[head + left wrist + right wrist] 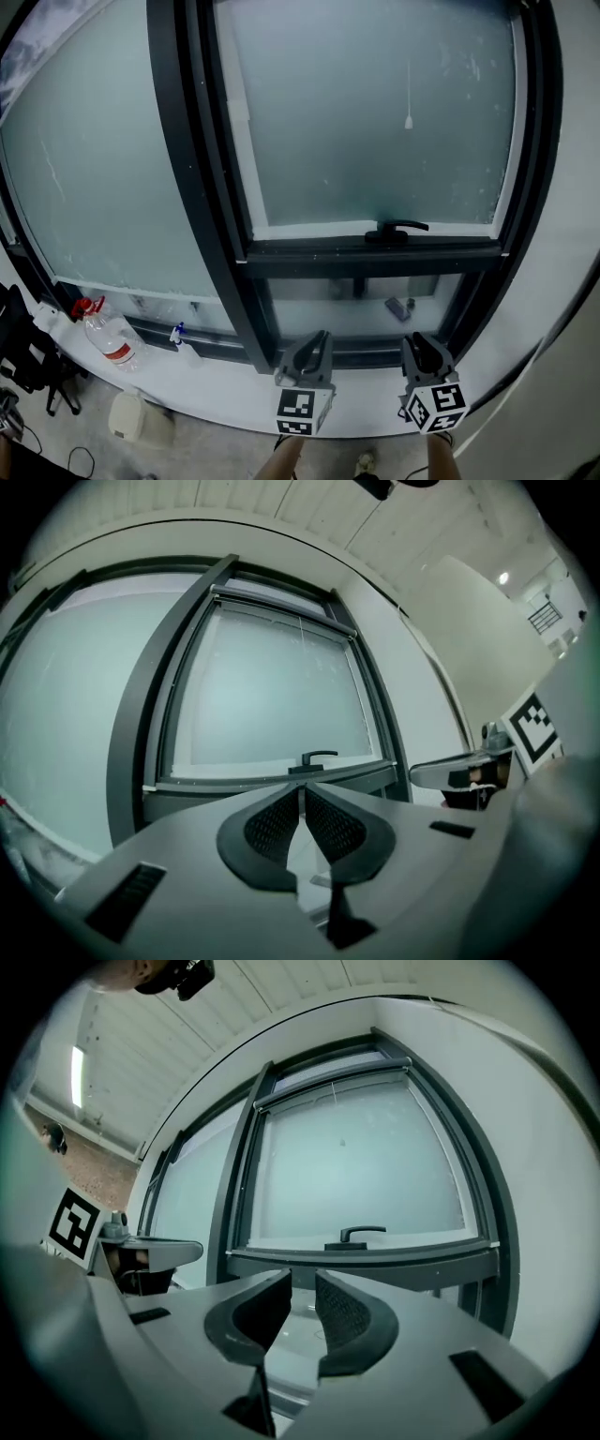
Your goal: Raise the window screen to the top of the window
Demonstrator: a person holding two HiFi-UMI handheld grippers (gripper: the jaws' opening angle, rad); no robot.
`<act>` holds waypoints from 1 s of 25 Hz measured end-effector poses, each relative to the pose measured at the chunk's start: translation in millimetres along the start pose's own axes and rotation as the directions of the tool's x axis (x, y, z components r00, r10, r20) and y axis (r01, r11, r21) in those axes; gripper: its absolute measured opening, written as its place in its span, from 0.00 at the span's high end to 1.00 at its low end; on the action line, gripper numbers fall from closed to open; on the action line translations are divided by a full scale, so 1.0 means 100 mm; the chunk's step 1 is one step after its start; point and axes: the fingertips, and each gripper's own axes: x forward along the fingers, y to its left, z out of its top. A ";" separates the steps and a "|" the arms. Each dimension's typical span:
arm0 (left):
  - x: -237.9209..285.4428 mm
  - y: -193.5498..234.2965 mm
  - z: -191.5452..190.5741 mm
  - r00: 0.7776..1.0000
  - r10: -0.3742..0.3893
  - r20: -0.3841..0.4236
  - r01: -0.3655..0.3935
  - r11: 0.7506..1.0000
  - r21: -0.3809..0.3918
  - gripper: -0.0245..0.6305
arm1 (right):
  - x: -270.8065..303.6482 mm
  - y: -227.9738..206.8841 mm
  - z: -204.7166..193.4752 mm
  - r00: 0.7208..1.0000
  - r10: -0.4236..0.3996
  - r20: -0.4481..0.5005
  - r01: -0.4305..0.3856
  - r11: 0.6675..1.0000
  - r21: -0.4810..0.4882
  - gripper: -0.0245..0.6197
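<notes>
Showing bottle (111, 339) on sill (225, 392), head view only; both gripper views face handle (317, 758).

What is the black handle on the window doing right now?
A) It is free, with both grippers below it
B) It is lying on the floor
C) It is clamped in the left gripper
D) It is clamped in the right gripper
A: the handle sits on the bar, while the left gripper and the right gripper are both lower down and hold nothing.

Window frame (197, 187) top cut off in head view, small item (400, 306) behind lower pane (319, 317) unidentifiable; bottle (111, 339) label unreadable
</notes>
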 end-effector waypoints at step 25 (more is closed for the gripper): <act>-1.85 -1.12 0.09 0.992 0.096 -0.077 -0.101 0.993 -0.064 0.93 | -2.22 0.65 0.11 0.999 -0.035 -0.023 0.035 0.999 0.012 0.84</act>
